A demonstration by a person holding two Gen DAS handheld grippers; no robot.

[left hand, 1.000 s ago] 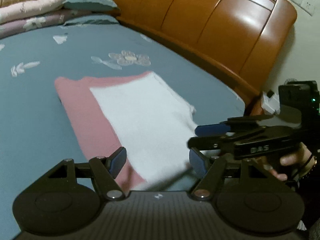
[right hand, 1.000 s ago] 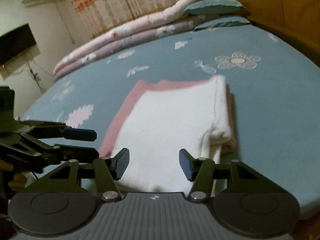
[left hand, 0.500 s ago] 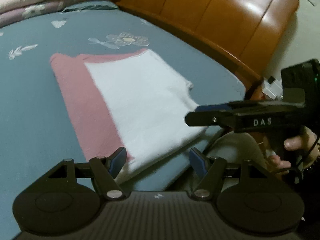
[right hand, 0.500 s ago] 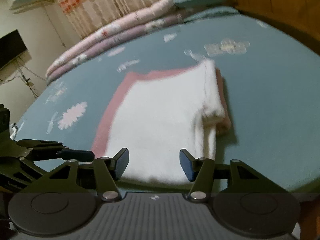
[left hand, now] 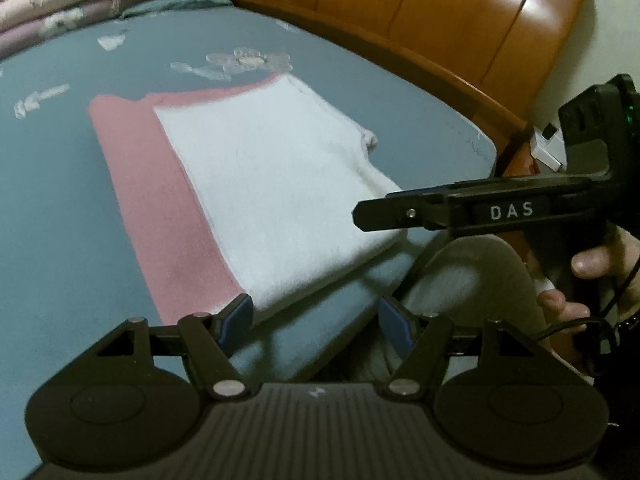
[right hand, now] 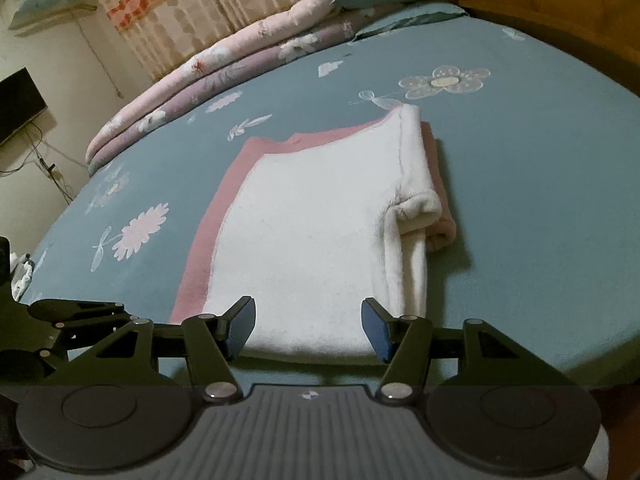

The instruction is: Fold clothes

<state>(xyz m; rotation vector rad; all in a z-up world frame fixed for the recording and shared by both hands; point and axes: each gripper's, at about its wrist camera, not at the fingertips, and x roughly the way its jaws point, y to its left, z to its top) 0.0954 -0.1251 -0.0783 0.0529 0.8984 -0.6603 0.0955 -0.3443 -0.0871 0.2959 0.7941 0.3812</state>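
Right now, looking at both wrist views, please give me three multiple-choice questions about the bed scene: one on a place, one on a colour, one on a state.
1. Where does the folded white fleece garment lie?
A. on the pillows
B. on the blue-grey flowered bedsheet
C. on the floor

2. What colour is the layer showing under its left edge?
A. pink
B. green
C. black

3. How are the right tongs?
A. shut on the garment
B. open, holding nothing
C. shut on a pillow

Answers: 1 B, the garment rests flat on the sheet; 2 A, a pink fleece layer borders the white; 3 B, the blue pads stand apart with nothing between them.
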